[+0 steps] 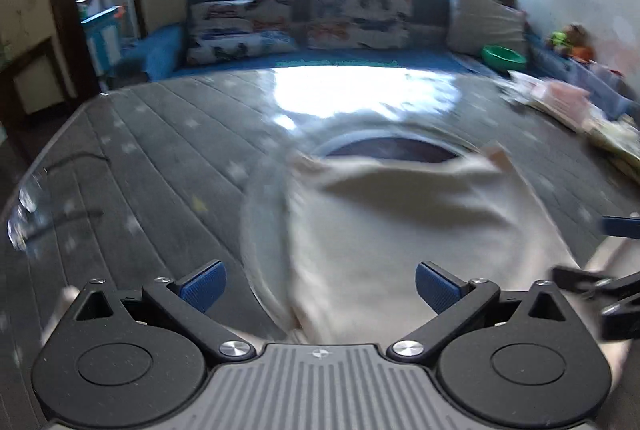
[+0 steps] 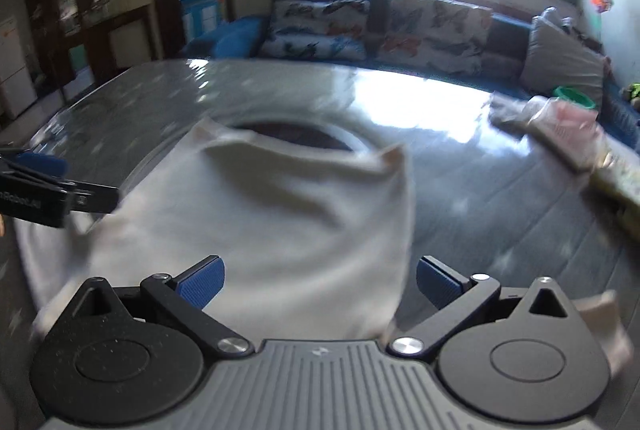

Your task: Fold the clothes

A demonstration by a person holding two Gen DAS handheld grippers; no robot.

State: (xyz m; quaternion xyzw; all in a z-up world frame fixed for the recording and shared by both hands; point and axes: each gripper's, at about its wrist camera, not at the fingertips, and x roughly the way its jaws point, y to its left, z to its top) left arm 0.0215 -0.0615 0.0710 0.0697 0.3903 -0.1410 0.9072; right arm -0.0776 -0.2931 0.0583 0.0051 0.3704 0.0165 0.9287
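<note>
Cream-white cloth garment (image 1: 400, 230) lies blurred on grey striped glossy table (image 1: 140, 157), toward near edge, dark neck opening (image 1: 388, 149) facing far edge. Left gripper (image 1: 320, 284) above garment's near hem, blue-padded fingers (image 1: 202, 286) spread wide, holding nothing. Right gripper (image 2: 320, 284) likewise wide, empty, over garment's right part. Stack of folded pale clothes (image 2: 560, 133) at table's far right edge.

Glossy grey table (image 1: 168, 157) — cream garment (image 1: 400, 226) spread flat, folded clothes stack (image 1: 568, 101) at the far-right edge.
</note>
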